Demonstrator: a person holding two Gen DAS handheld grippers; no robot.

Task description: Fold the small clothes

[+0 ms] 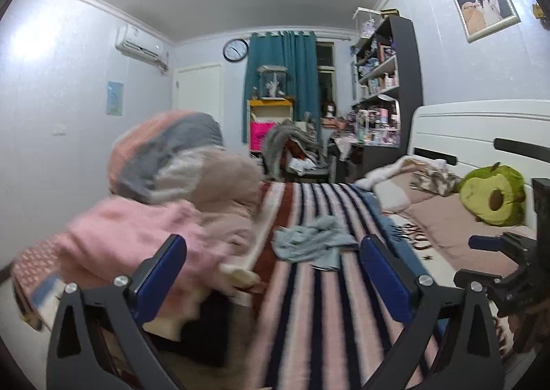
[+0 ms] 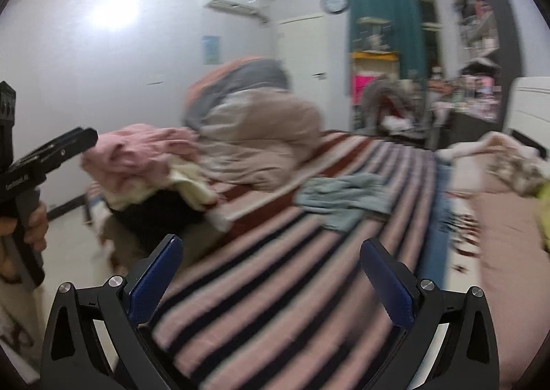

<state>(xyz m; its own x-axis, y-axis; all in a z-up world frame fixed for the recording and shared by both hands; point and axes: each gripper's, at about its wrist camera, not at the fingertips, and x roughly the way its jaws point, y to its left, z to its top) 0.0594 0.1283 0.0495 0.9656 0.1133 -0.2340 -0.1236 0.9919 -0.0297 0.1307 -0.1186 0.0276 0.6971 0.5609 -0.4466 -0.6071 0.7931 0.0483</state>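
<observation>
**Two low views up the bed**

Our left wrist camera sits low over the striped blanket, facing up the bed toward the teal curtain. Our right wrist camera looks from a spot further right, angled leftward, equally near. Both share the crumpled blue garment, the bedding pile and the wall clock.

Your right wrist view is motion-blurred: the crumpled pale blue garment shows no clear edges. The pink clothes pile smears in your left view. The avocado plush is cut by the frame edge.
</observation>
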